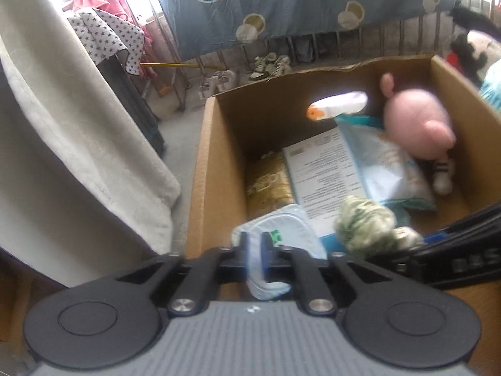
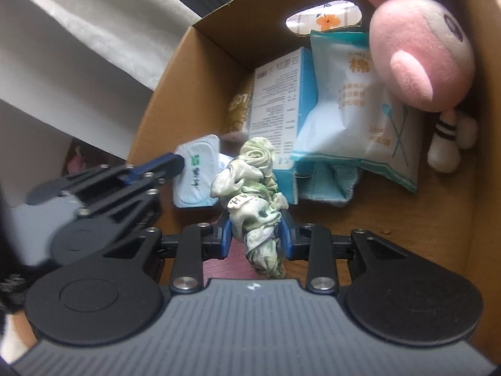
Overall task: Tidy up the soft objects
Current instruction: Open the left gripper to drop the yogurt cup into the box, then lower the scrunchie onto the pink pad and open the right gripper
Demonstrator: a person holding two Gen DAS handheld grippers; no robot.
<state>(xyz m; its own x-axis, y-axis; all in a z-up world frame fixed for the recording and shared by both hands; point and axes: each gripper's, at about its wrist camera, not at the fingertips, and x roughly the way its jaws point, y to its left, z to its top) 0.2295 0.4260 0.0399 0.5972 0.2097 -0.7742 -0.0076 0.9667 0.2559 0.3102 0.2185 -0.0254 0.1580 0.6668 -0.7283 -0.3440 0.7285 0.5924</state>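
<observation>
Right gripper (image 2: 256,235): bottom centre of the right wrist view, jaws drawn in to a narrow gap, blue pads pressed on either flank of a crumpled green-and-white cloth bundle (image 2: 253,200), which stands up between them and hangs over the near floor of the cardboard box (image 2: 156,106). Left gripper (image 1: 255,246): bottom centre of the left wrist view, jaws nearly together, clamped on a small pale-blue wipes packet (image 1: 281,228) that sits tilted over the box's near-left corner; in the right wrist view the same gripper enters from the lower left, just beside the bundle. Contents further in, middle of the box: a white-and-blue printed carton (image 2: 275,94) leaning on a gold pack (image 2: 239,106), a teal cloth (image 2: 332,181) lying under a white cotton-swab pouch (image 2: 350,116). Far right: pink plush toy (image 2: 419,56) against the box wall, a floral item (image 2: 325,20) showing at the back wall's hole. Handling note, as judgement: both items look ready for placing; lower each to the bare cardboard at near centre-right before letting go, release one at a time so the two grippers do not foul each other, and avoid knocking the leaning carton.
</observation>
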